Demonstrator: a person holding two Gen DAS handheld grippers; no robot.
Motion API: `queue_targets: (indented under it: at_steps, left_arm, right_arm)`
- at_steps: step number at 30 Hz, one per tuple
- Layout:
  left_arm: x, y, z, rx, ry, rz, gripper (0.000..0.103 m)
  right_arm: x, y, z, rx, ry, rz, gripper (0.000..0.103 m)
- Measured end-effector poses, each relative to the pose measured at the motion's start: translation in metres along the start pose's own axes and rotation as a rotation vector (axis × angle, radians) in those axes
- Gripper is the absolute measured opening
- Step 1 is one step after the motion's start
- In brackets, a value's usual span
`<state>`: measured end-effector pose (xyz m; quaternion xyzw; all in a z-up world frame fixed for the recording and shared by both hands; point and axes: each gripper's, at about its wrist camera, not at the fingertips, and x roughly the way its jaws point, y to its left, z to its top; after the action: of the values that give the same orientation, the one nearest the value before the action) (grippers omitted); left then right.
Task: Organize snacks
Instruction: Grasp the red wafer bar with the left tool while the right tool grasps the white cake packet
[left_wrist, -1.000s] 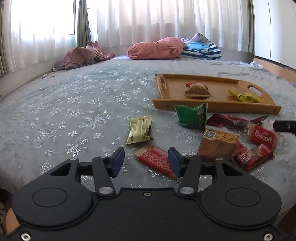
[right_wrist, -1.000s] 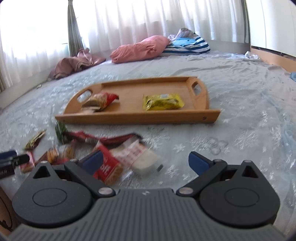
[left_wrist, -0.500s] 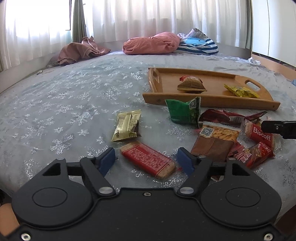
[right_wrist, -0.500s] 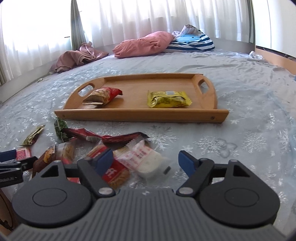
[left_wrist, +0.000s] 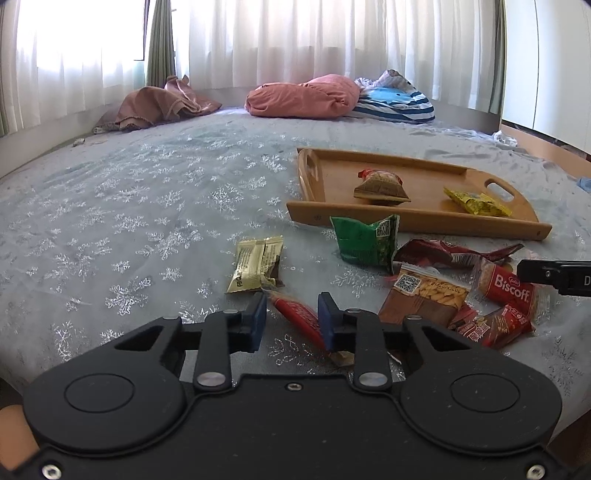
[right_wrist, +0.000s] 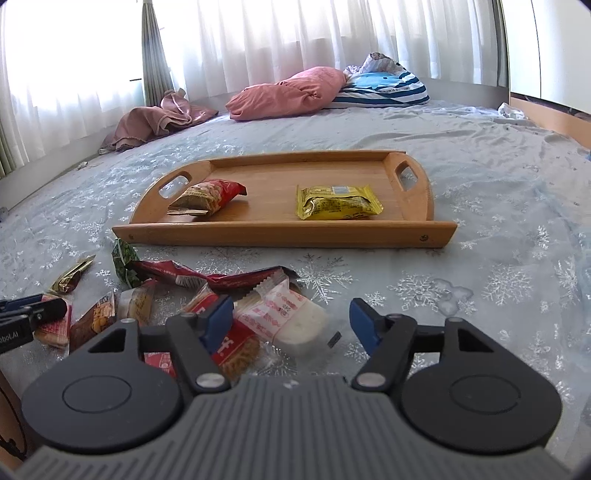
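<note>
Left claw (left_wrist: 291, 317) around red wafer pack (left_wrist: 301, 319)

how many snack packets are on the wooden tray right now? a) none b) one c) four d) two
d: the wooden tray holds just a red peanut packet near its left handle and a yellow packet toward the right.

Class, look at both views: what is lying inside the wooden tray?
Inside the wooden tray lie two snacks: a red-and-brown packet near its left handle and a yellow packet toward the right. Nothing hidden beneath them can be ruled out.
</note>
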<state>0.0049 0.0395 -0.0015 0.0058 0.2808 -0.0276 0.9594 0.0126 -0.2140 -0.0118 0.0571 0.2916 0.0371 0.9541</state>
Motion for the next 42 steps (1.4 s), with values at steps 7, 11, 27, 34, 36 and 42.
queue_targets:
  at_steps: [7, 11, 27, 34, 36, 42]
  left_arm:
    - [0.008, -0.012, -0.007, 0.045, 0.014, 0.035, 0.060]
    - [0.012, -0.019, -0.008, 0.064, 0.009, 0.072, 0.070]
    - [-0.003, -0.016, -0.014, 0.095, 0.010, -0.062, 0.049]
    - [-0.009, -0.018, -0.018, 0.060, 0.015, 0.022, 0.062]
    - [-0.014, -0.020, -0.019, 0.046, 0.014, 0.033, 0.062]
    - [-0.020, -0.020, -0.022, 0.043, 0.021, 0.026, 0.057]
  right_arm:
    - [-0.004, 0.000, 0.001, 0.005, -0.004, -0.015, 0.063]
    - [-0.004, 0.003, 0.000, -0.019, -0.007, -0.026, 0.063]
    - [-0.007, 0.008, -0.009, -0.058, -0.006, -0.060, 0.072]
    - [-0.007, 0.010, -0.013, -0.064, -0.001, -0.057, 0.076]
    - [-0.006, 0.010, -0.013, -0.056, 0.000, -0.055, 0.076]
    - [-0.007, 0.009, -0.014, -0.047, -0.001, -0.054, 0.077]
